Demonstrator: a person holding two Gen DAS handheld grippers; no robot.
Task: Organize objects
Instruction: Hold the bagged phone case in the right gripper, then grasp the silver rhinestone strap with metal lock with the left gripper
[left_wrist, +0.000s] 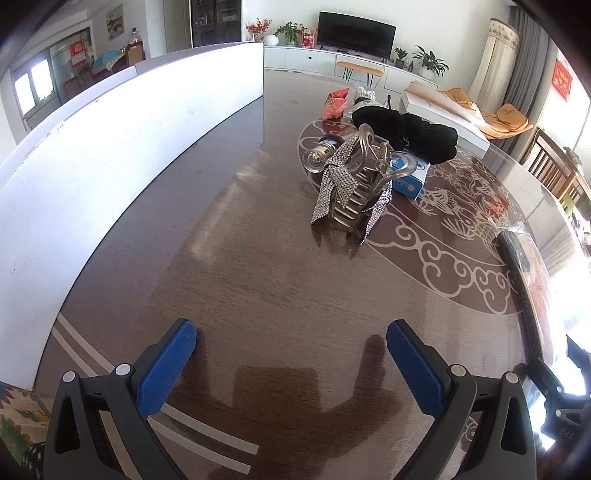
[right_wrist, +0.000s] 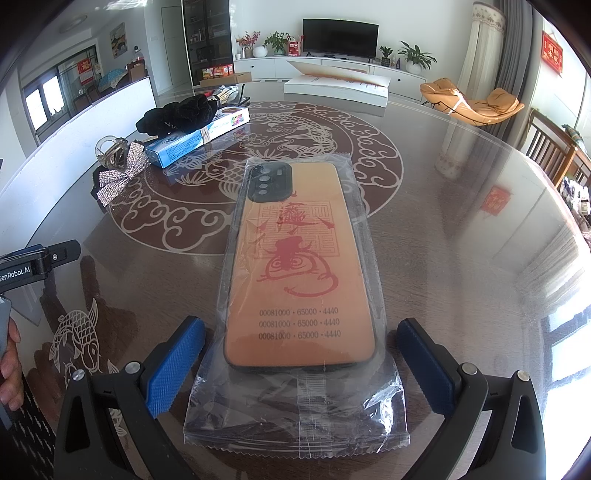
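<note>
An orange phone case (right_wrist: 301, 266) in a clear plastic bag lies flat on the glass-topped table. My right gripper (right_wrist: 301, 332) is open, its blue fingers on either side of the case's near end, not touching it. My left gripper (left_wrist: 291, 334) is open and empty over bare table. A rhinestone bow hair claw (left_wrist: 352, 184) stands ahead of it; it also shows in the right wrist view (right_wrist: 120, 162). Behind the claw lie a blue box (right_wrist: 195, 138), a black velvet cloth (left_wrist: 406, 131) and a glass knob (left_wrist: 317, 158).
A white foam board wall (left_wrist: 110, 155) runs along the table's left side. A flat white box (right_wrist: 336, 86) lies at the far edge. A red packet (left_wrist: 334, 105) lies behind the cloth. Wooden chairs (right_wrist: 554, 147) stand at the right. The left gripper's body (right_wrist: 37, 262) shows at left.
</note>
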